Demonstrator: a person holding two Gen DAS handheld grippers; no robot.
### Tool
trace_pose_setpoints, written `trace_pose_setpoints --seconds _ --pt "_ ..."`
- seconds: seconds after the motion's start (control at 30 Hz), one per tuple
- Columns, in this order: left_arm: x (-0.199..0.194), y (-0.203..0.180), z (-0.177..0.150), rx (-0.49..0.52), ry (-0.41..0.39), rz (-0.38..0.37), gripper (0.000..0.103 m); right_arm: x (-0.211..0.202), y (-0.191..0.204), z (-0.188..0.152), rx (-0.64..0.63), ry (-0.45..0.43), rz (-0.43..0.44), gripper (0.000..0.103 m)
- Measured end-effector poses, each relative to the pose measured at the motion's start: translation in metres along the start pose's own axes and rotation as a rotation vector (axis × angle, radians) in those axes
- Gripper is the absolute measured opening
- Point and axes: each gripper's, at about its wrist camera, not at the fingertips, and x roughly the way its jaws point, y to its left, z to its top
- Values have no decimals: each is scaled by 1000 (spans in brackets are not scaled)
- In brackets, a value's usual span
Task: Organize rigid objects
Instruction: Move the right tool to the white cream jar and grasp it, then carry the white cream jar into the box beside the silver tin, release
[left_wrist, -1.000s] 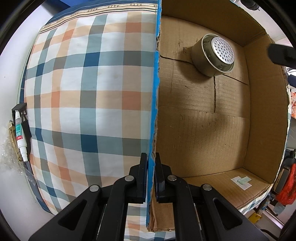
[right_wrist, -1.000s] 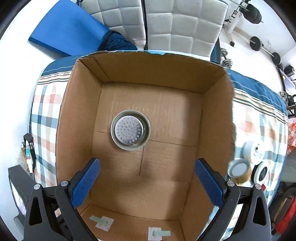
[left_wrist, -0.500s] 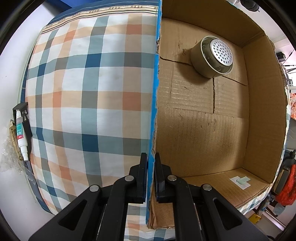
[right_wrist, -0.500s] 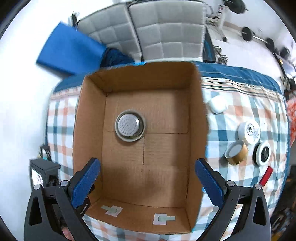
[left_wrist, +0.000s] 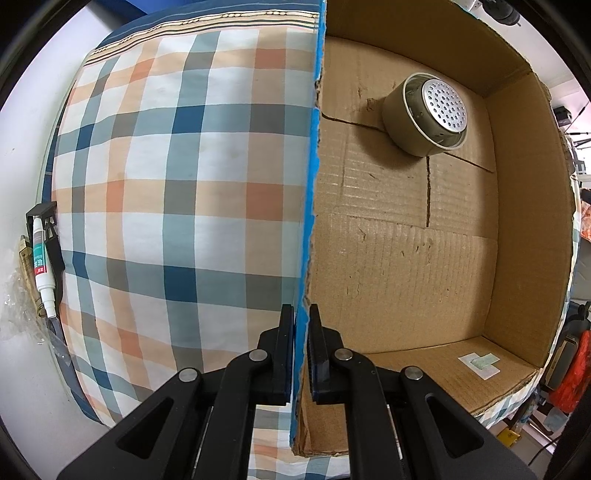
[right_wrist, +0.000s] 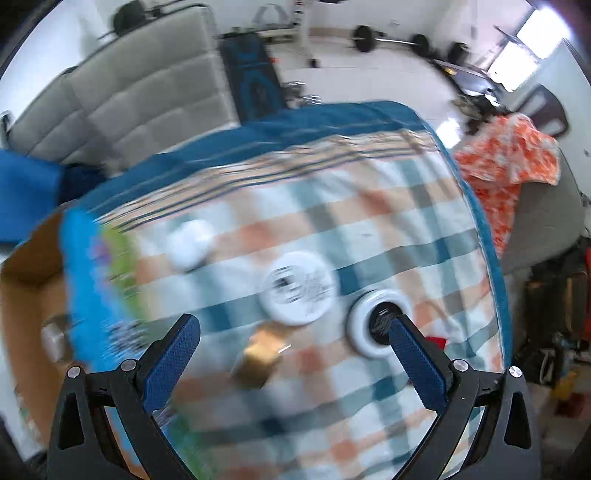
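My left gripper (left_wrist: 302, 325) is shut on the left wall (left_wrist: 312, 206) of an open cardboard box (left_wrist: 406, 258) standing on a plaid cloth. A round metal tin with a perforated lid (left_wrist: 428, 114) lies on its side on the box floor, far right. My right gripper (right_wrist: 291, 347) is open and empty above the cloth right of the box (right_wrist: 33, 295). Below it, blurred, are a gold tin (right_wrist: 258, 358), a white round lid with print (right_wrist: 297, 291), a white ring with a dark centre (right_wrist: 369, 325) and a small white object (right_wrist: 190, 243).
A white glue tube (left_wrist: 42, 266) in a black holder sits at the cloth's left edge. A grey padded seat (right_wrist: 129, 99) is behind the table, an orange patterned cloth (right_wrist: 509, 162) to the right, and gym weights (right_wrist: 388, 38) on the floor.
My right gripper has swung right, from over the box to over the loose round objects on the cloth; its view is motion-blurred. My left gripper still clamps the box wall.
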Motion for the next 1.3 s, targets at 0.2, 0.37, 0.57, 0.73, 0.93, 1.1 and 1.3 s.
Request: trace_pose_setpoints --seconds 0.2,0.37,0.57,0.73,0.93,1.1,1.3 --pt "2 -1 1 -5 4 3 4 68 -25 15 136 124 100 103" --pt "4 1 3 -10 9 1 4 95 -21 21 179 148 112 103" --pt "6 2 5 -13 14 1 4 117 -10 28 166 190 95 89" --pt "6 2 6 -12 15 0 4 123 -9 28 172 194 80 72" --pt "6 2 6 -9 17 2 4 123 -10 30 152 196 72 71" --pt "7 1 6 -5 19 4 4 100 -7 32 141 169 82 71" --pt "7 1 5 -7 16 -1 4 46 13 30 87 116 158 71"
